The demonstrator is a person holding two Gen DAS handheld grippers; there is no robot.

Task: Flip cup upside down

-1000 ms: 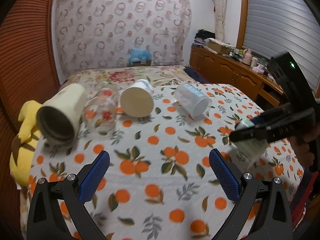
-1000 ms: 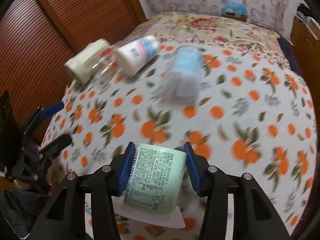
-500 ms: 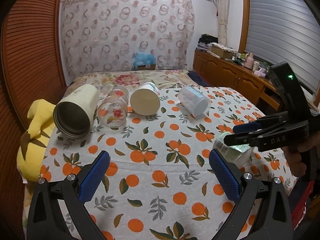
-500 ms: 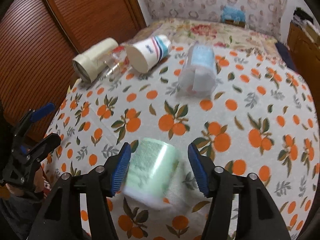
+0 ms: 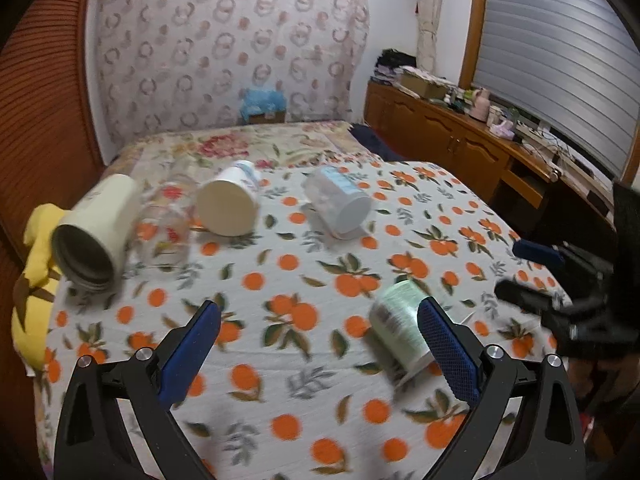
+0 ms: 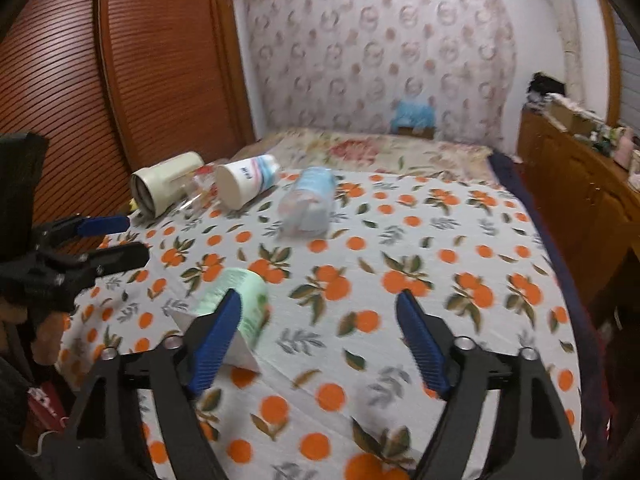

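1. Location: a bed [image 5: 304, 364] covered by a white cloth printed with oranges and leaves. All cups rest on this cloth.
2. Task item: the pale green cup [image 5: 400, 326] [image 6: 240, 300] stands on the cloth near the front edge, wide end down and narrow closed end up, leaning slightly. Printed text runs down its side. A white flap [image 6: 240, 354] shows at its base. Both views are motion-blurred, so finer detail cannot be read.
3. Right claw [image 6: 320, 340]: jaws spread wide, holding nothing. In its own view the green cup sits just behind its left blue pad, outside the gap between the fingers. Contact between pad and cup cannot be determined.
4. Left claw [image 5: 320, 348]: jaws spread wide, holding nothing. In its view the green cup appears partly behind its right blue pad; touching or apart cannot be determined.
5. In the left wrist view, the right claw [image 5: 516, 268] enters from the right edge, to the right of the green cup and apart from it.
6. Other cups, all lying on their sides toward the far end of the cloth: a cream tumbler [image 5: 94, 232] with its open mouth toward the camera; a clear glass [image 5: 164, 228] just beside it; a white cup [image 5: 230, 204] with a striped band; a translucent blue-labelled cup [image 5: 338, 206] lying apart from the other three.
7. A yellow soft item [image 5: 30, 280] lies at the left edge of the bed, beside the cream tumbler.
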